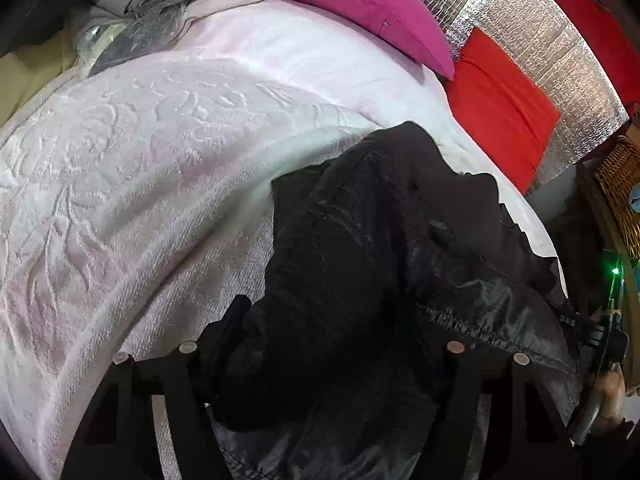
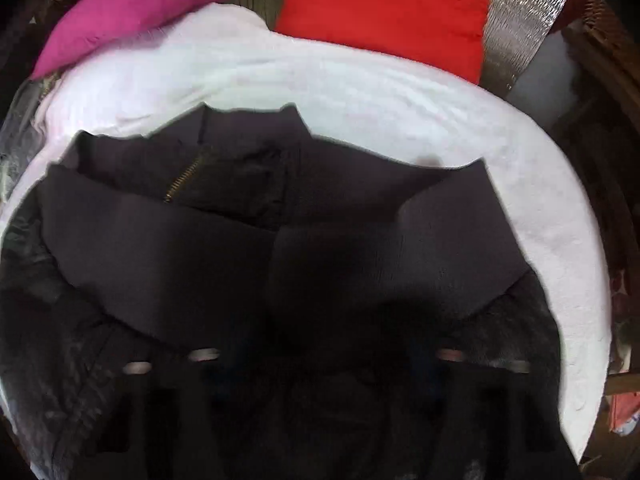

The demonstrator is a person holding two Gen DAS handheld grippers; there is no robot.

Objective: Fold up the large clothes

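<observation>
Now lifting the black jacket [image 1: 384,248] off the bed [image 1: 140,168].
Both jaws seem clenched on bunched cloth; slippery lining could slide free, spoiling the fold.

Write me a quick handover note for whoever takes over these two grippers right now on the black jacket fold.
Left gripper: black fabric fills the gap between its fingers, so it looks shut on the black jacket.
Right gripper: over the jacket, view blurred, grip cannot be told.
The jacket lies bunched on the pale pink blanket, gold zipper at the collar end, near the magenta pillow and red pillow.
Done: jacket on the bed, partly gathered.
Left: spread it flat, fold in the sleeves, fold the body.
</observation>
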